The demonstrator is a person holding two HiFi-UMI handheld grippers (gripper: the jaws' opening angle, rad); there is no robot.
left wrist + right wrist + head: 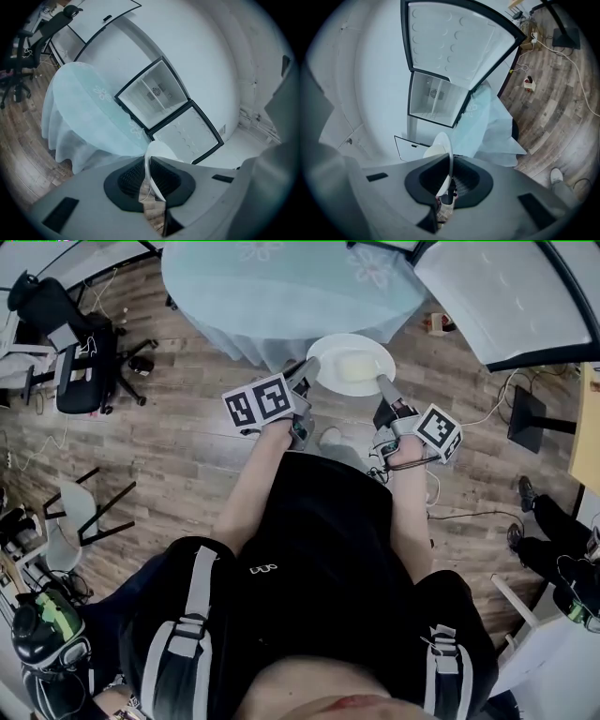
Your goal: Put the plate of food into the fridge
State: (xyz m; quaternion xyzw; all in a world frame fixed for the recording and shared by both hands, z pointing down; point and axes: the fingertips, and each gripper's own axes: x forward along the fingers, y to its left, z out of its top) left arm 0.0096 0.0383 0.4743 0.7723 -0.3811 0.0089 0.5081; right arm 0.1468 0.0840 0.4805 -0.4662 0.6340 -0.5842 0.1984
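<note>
step in hand: by my reading, carrying the load to the fridge; insertion not yet begun.
left gripper (305,371): jaws narrow, clamped on the plate's left rim; its own view shows the rim edge-on between the pads.
right gripper (384,385): jaws narrow too, pinching the opposite rim in the same edge-on way.
plate (328,351): white, off any surface, held about level between the two grippers in front of the person, over the wood floor (187,456) and just short of the table (281,277) with its pale blue cloth.
food (354,367): pale yellow heap sitting right of the plate's centre.
fridge (157,96): beyond the table against the white wall, fridge door (187,136) swung wide, compartment white inside; I cannot make out any contents.
how I would run it: keep both grippers at equal height and fixed spacing, since neither pull nor squeeze suits a rim pinch. Skirt the table and stay clear of the hanging cloth. Enter the compartment level and let the plate rest on the shelf before either jaw eases.
risk, my judgement: both holds are thin. Any tilt lets the food slide, and uneven hands could twist the rim out of one pinch.
</note>
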